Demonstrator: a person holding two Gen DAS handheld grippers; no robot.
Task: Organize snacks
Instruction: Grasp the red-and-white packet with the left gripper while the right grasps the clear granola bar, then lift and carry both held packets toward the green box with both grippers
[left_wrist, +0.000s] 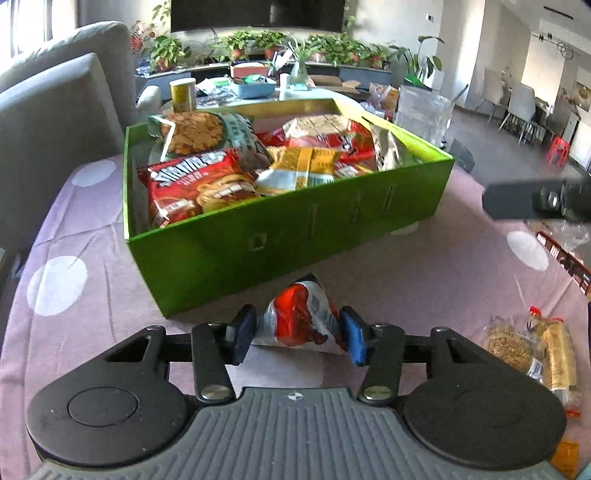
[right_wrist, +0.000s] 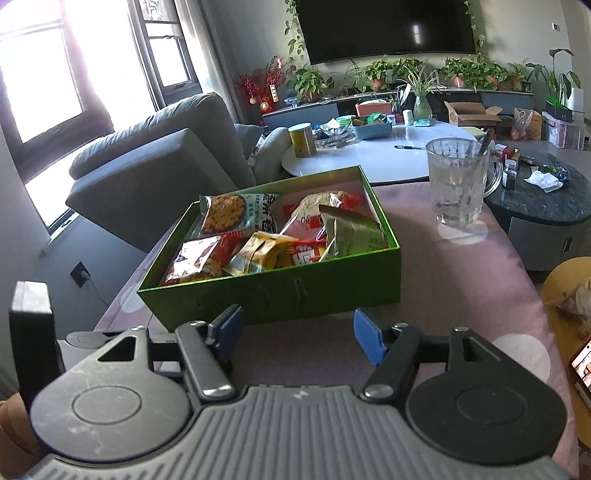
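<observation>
The left gripper (left_wrist: 297, 338) has its blue fingers (left_wrist: 242, 334) pressed in on a small red-and-white snack packet (left_wrist: 299, 321), one pad against each flank, so the packet sits squarely between them with its crimped tip pointing away, toward the green box (left_wrist: 295, 236). The packet's underside looks to be just on the pink spotted counter (left_wrist: 92, 258), or barely off it (I can't tell which from here). Its long axis runs forward along the fingers, not across them, so the pinch is across the narrow way.

What matters next, I'd judge, is that the box lies straight ahead of those fingers and higher than the packet: its near wall stands between the packet and the heap of bags inside, so the packet must rise over that wall before going forward.

The right gripper (right_wrist: 297, 338) is about half open, fingers empty, nothing between them but bare cloth, with the same box just ahead. The left hand is plainly the one with the work. A wrapped cracker packet (left_wrist: 532, 347) lies well off to the right of the left fingers.
</observation>
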